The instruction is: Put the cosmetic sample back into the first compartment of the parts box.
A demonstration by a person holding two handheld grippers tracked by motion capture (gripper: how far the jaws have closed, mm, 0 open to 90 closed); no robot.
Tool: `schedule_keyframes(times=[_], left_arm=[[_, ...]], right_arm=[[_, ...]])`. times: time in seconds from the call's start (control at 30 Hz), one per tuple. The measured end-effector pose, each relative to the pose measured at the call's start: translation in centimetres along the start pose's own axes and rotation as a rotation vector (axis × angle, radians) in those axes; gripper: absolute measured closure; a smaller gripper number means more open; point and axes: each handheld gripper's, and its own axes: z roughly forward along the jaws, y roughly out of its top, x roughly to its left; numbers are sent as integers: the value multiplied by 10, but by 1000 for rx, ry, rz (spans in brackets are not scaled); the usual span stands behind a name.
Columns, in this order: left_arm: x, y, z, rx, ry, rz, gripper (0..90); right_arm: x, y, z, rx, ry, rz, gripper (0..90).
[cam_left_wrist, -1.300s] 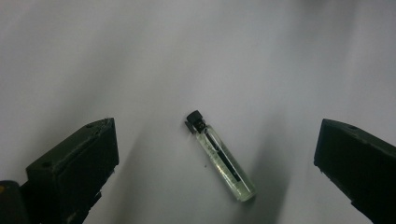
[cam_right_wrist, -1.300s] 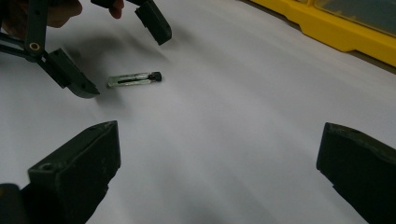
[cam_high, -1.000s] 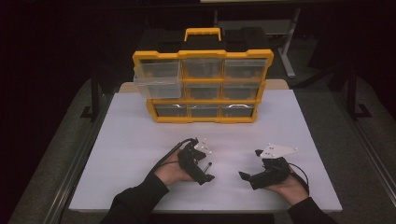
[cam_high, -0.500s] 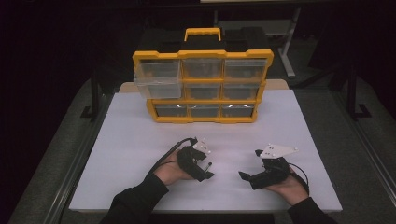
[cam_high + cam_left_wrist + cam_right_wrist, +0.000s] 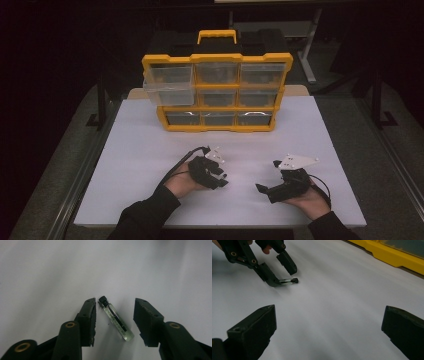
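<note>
Vial (image 5: 115, 318) lies flat on my white table (image 5: 150, 150), between the spread jaws of my left gripper (image 5: 114, 322), ungripped, cap toward eleven o'clock. My right gripper (image 5: 328, 332) gapes released, at three o'clock from the left.

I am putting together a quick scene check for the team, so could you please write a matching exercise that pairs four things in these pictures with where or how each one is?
Things:
1. glass vial
2. left gripper
3. right gripper
4. yellow drawer organiser

States:
A. stands at the far side of the table, one upper-left drawer pulled out
B. lies flat on the white table between two open jaws
C. open, with nothing between its jaws
D. open, jaws on either side of a small tube

Pairs: 1-B, 2-D, 3-C, 4-A
</note>
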Motion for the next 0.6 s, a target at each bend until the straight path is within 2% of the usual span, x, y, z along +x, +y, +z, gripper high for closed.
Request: schedule_keyframes(times=[0.3,0.6], left_arm=[[0,0,0,5,-10,-2,635],[-1,0,2,18,-11,-2,677]], right_arm=[[0,0,0,0,0,0,0],[0,0,0,0,0,0,0]])
